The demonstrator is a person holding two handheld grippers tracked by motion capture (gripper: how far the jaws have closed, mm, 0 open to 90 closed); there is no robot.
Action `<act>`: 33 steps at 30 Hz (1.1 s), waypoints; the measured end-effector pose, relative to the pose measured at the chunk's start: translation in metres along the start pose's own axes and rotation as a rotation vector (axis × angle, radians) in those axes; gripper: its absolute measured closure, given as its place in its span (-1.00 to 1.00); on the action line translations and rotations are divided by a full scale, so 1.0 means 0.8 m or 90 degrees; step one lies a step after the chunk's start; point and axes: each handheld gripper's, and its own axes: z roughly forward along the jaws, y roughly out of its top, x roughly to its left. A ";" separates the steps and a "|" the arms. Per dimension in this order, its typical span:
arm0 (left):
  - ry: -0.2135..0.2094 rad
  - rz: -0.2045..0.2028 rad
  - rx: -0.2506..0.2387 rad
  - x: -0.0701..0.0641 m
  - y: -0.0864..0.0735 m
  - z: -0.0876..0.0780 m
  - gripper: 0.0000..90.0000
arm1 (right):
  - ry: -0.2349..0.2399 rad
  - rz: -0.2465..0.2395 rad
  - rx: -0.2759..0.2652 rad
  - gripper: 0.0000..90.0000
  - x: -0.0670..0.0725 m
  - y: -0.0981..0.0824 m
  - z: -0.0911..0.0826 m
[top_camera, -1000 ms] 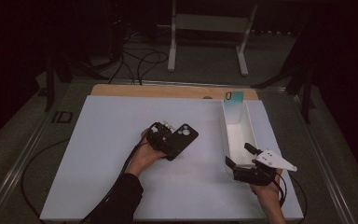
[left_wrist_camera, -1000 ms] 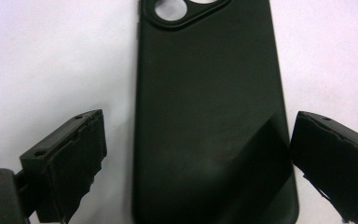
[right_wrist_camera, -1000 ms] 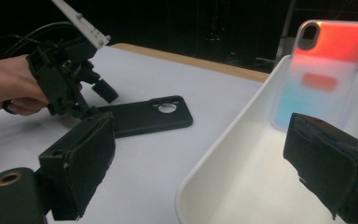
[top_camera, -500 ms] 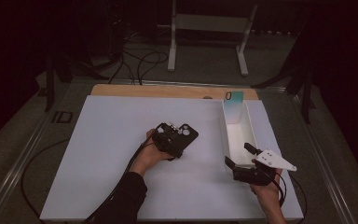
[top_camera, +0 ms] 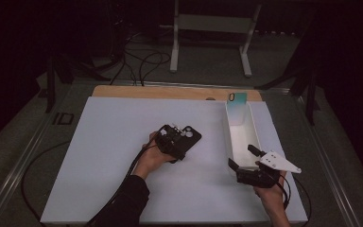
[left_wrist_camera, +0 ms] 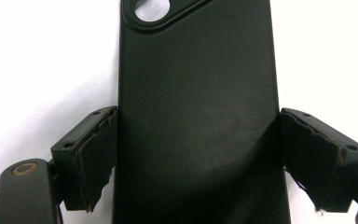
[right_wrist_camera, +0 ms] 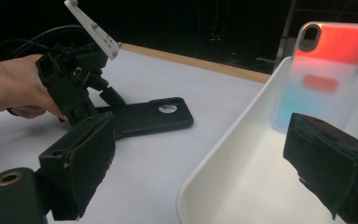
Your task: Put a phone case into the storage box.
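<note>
left gripper: jaws just closing, pads at both long edges of the black phone case, lying flat mid-mat, not yet lifted | white bin: gradient phone case already leaned inside | right gripper: released, nothing held, waiting at bin's near end

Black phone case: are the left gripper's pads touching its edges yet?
Touching: left gripper view shows both pads flush against the black phone case.
</note>
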 end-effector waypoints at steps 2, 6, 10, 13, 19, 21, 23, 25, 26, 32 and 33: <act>0.000 -0.001 -0.002 0.000 -0.001 -0.001 -0.65 | -0.001 -0.001 -0.001 -0.80 0.000 0.000 0.000; 0.002 -0.001 -0.017 0.000 -0.003 -0.007 -0.65 | 0.000 0.001 -0.002 -0.80 -0.002 0.001 -0.001; 0.005 0.000 -0.031 0.000 -0.004 -0.020 -0.65 | 0.001 0.002 0.001 -0.80 -0.002 0.002 -0.001; 0.003 -0.001 -0.046 0.000 -0.006 -0.029 -0.65 | 0.005 0.011 0.008 -0.80 -0.001 0.003 -0.001; 0.007 -0.005 -0.090 0.000 -0.016 -0.053 -0.65 | 0.013 0.016 0.027 -0.80 0.000 0.005 0.002; 0.008 -0.006 -0.102 -0.001 -0.020 -0.059 -0.65 | 0.013 0.019 0.035 -0.80 0.000 0.005 0.003; 0.012 -0.005 -0.112 0.000 -0.025 -0.065 -0.65 | 0.017 0.023 0.042 -0.80 0.000 0.004 0.005; 0.010 -0.007 -0.124 -0.001 -0.030 -0.070 -0.65 | 0.021 0.030 0.046 -0.80 0.000 0.005 0.006; 0.006 -0.008 -0.130 -0.001 -0.032 -0.073 -0.65 | 0.022 0.033 0.048 -0.80 0.000 0.005 0.006; 0.009 0.002 -0.167 -0.008 -0.043 -0.089 -0.65 | 0.036 0.045 0.056 -0.80 0.001 0.010 0.008; 0.012 0.005 -0.172 -0.010 -0.045 -0.092 -0.65 | 0.039 0.048 0.058 -0.80 0.001 0.011 0.009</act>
